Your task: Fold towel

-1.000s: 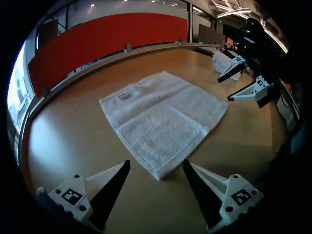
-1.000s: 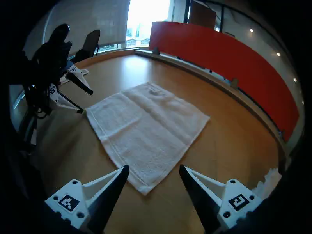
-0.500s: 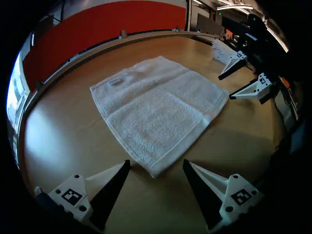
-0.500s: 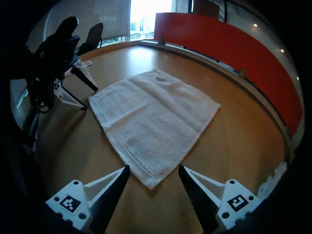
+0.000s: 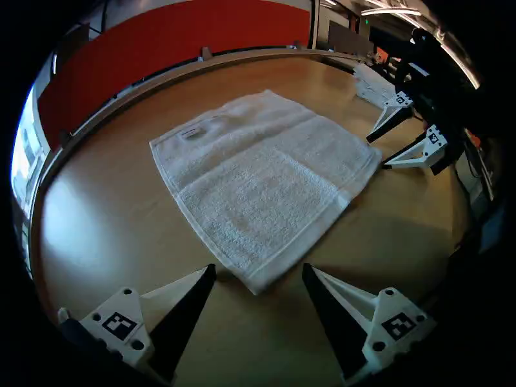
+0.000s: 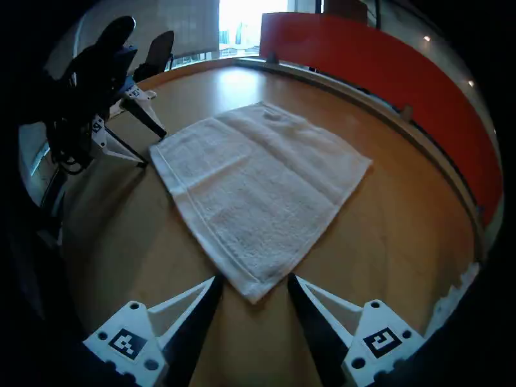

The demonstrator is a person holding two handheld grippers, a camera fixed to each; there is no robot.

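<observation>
Nearest in the left gripper view, the left gripper point(image 5: 258, 267) is low over the table point(image 5: 109, 213), fingers spread wide; one corner of the towel point(image 5: 264, 174) pokes into the gap between them, touching neither finger as far as I can tell; nothing is gripped. In the right gripper view the right gripper point(image 6: 255, 278) stands the same way at the neighbouring corner; its jaws are apart but set narrower, with the fingertips just beside the towel's hem on either side; no squeeze on the cloth yet.

The towel itself lies flat and spread out in the middle of the wooden table, one layer by the look of it, a small label near its far edge; no fold has been made. Each view also catches the other gripper off at the side, poised at its own corner.

So my read is that this is the grasp stage; both tools are lined up on the two near corners. The next move calls for both to close on the cloth together, pinching only the towel and not scraping the table; then lift and carry the near edge over to the far edge, keeping the corners level so the fold lands square. Beyond the table stands a red panel point(image 5: 174, 45).
</observation>
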